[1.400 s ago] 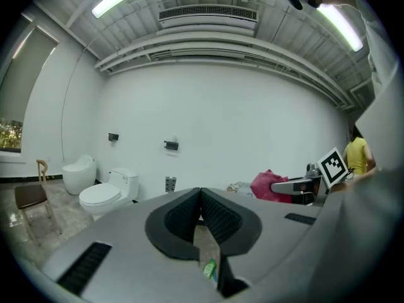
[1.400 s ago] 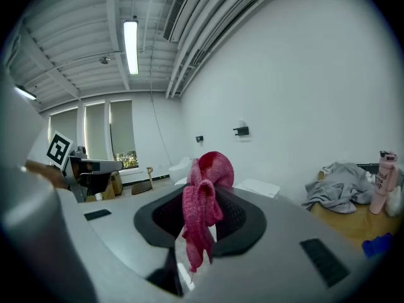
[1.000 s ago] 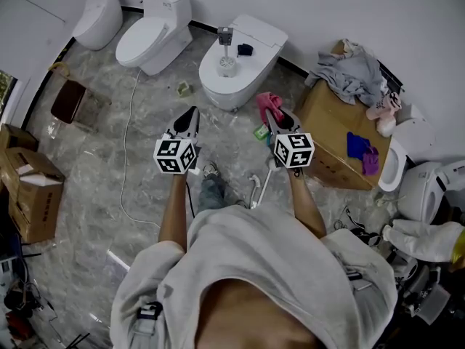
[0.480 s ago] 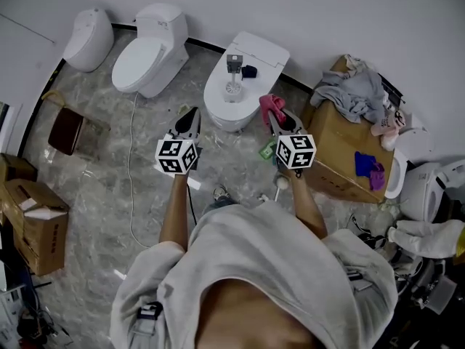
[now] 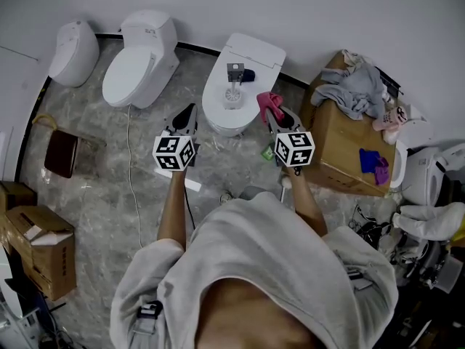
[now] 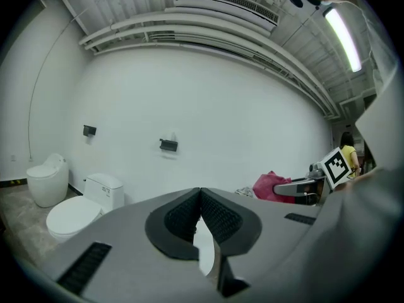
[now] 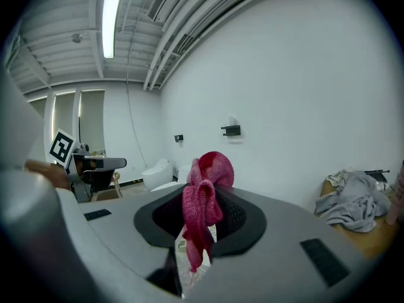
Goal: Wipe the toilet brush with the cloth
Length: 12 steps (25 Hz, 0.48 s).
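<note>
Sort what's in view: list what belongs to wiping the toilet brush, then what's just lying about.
For the job: toilet brush on the middle toilet; pink cloth in the right gripper.
Lying about: grey clothes, cardboard box, purple rag, spare toilet.

The room is lit brightly and evenly by a ceiling tube (image 7: 111, 23); only soft shadows are cast. The gripper views are bowed and blackened at the edges.

The toilet brush (image 5: 233, 92) stands on the toilet (image 5: 215, 112) just ahead, between the left gripper (image 5: 189, 111) and the right gripper (image 5: 275, 116), whose jaws pinch the cloth (image 5: 267, 102).
</note>
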Tool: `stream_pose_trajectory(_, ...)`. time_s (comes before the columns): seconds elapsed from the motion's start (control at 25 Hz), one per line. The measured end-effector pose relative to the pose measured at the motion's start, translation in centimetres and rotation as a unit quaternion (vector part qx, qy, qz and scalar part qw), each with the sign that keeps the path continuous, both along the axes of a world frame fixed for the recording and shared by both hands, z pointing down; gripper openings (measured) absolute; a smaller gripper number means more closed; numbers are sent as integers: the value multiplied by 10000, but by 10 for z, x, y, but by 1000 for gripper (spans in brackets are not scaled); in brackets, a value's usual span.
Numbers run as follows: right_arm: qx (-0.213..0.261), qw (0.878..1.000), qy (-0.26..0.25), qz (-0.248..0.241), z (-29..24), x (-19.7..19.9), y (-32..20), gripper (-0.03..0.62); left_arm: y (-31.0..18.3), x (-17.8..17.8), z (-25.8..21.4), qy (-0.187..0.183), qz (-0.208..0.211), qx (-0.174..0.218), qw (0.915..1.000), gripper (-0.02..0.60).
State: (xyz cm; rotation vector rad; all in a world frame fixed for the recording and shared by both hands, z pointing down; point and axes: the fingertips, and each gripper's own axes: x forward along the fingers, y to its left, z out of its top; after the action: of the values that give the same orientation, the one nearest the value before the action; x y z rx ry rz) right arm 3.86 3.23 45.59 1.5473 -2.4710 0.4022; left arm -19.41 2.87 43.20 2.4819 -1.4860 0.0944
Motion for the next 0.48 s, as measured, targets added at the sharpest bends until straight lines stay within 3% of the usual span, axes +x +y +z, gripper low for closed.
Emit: stream_pose_trajectory(0.48, -177, 9998, 35, 116, 15, 4, -17, 104, -26, 25, 21, -43, 358, -201, 9991, 20)
